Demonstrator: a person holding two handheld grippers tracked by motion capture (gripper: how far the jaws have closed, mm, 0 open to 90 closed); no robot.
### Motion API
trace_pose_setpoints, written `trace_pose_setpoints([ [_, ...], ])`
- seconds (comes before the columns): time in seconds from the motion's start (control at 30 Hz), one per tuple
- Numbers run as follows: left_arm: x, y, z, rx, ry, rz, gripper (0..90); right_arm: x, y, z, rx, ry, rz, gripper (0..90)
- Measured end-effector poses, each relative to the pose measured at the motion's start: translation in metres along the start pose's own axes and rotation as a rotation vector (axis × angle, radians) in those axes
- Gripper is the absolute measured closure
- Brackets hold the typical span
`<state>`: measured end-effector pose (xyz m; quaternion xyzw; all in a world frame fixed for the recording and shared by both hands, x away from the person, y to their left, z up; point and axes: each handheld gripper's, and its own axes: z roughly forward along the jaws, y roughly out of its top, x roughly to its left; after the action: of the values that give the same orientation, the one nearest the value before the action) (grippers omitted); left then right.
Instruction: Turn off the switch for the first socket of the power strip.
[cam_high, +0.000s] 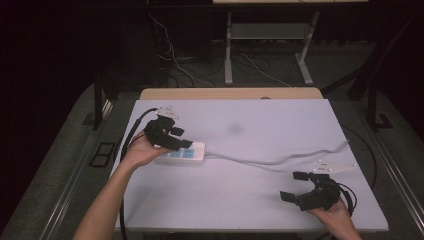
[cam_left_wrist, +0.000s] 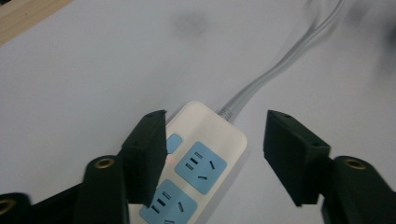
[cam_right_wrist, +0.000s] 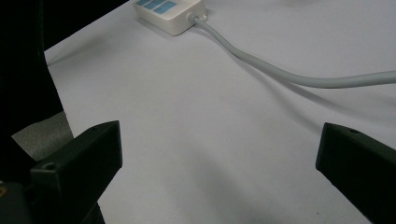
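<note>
A white plastic power strip with blue sockets (cam_high: 181, 153) is laid flat at the white tabletop's (cam_high: 260, 125) left, long axis left-right, grey cable (cam_high: 280, 160) exiting rightward. Left tongs (cam_high: 180, 138) are spread over it; right tongs (cam_high: 294, 186) are held apart, near the front right.

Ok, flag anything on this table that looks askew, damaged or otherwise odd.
Nothing stands out. The white power strip lies flat and looks intact, its grey cable snaking loosely to the table's right edge. The left gripper is open over the strip; the right gripper hangs open, apart from the cable.
</note>
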<state>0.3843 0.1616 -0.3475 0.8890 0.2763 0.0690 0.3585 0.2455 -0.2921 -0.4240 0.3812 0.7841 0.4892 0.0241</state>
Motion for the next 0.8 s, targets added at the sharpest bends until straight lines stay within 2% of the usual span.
trace_pose_setpoints([
  [0.23, 0.009, -0.003, 0.005, 0.001, 0.001, -0.016, 56.5, 0.0, 0.0, 0.001, 0.004, -0.002, -0.003, 0.3],
  [0.53, 0.016, -0.004, 0.018, 0.008, -0.021, -0.036, 86.5, 0.0, 0.0, 0.001, 0.004, -0.005, -0.008, 0.3],
  [0.8, 0.019, -0.006, 0.031, 0.037, -0.019, -0.045, 89.0, 0.0, 0.0, 0.001, 0.005, -0.004, -0.01, 0.3],
])
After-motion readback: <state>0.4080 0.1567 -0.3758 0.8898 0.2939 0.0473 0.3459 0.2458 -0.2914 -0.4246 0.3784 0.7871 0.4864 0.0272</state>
